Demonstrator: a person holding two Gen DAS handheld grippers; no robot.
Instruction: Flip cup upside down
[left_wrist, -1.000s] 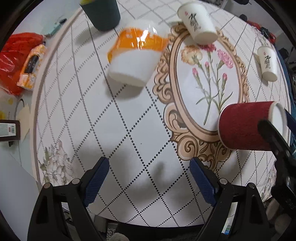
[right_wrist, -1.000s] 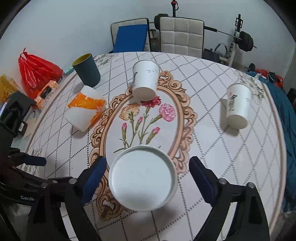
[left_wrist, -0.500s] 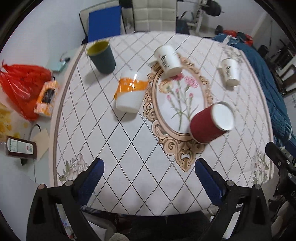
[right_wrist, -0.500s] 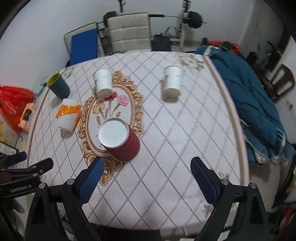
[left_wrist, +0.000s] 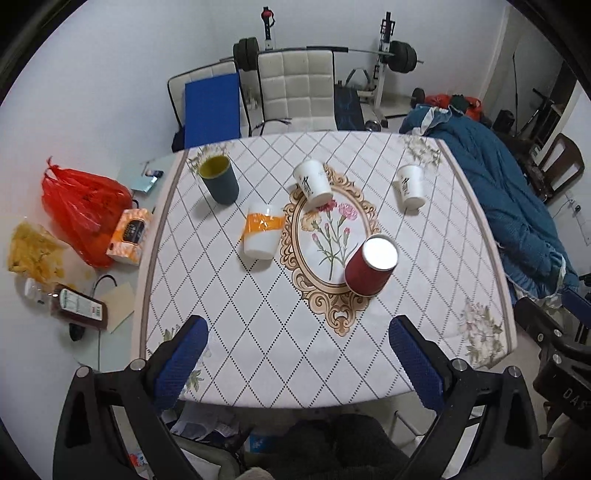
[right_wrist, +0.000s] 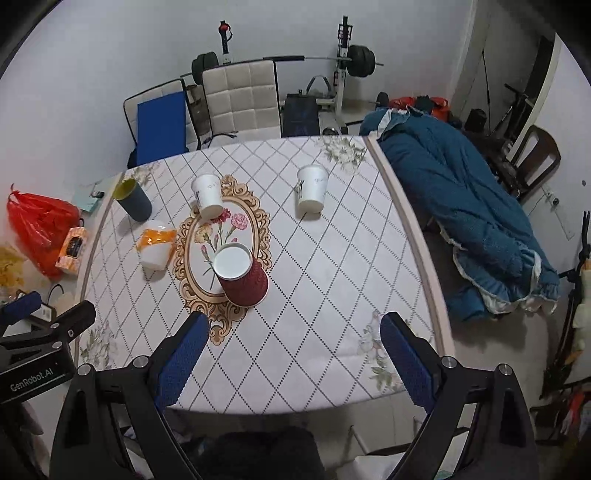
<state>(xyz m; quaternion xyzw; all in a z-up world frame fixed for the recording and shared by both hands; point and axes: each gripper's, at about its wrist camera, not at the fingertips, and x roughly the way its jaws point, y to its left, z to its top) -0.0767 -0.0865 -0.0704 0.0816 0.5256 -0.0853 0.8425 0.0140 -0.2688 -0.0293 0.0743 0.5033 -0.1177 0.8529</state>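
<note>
A dark red paper cup (left_wrist: 369, 266) stands upside down, white base up, on the floral oval of the tablecloth; it also shows in the right wrist view (right_wrist: 240, 275). My left gripper (left_wrist: 299, 365) is open and empty, held high above the table's near edge, well back from the cup. My right gripper (right_wrist: 293, 363) is open and empty too, above the near edge. Nothing touches the cup.
On the table (left_wrist: 258, 314) stand two upside-down white paper cups (left_wrist: 313, 183) (left_wrist: 410, 186), an upside-down orange-and-white cup (left_wrist: 261, 236) and an upright dark green cup (left_wrist: 218, 178). A red bag (left_wrist: 79, 206) lies left, chairs (left_wrist: 295, 96) behind, a blue blanket (left_wrist: 498, 192) right.
Both grippers have pulled up and back from the table, so the view widened to the whole table. The red cup, between the right gripper's open fingers a second ago, stands alone upside down.
</note>
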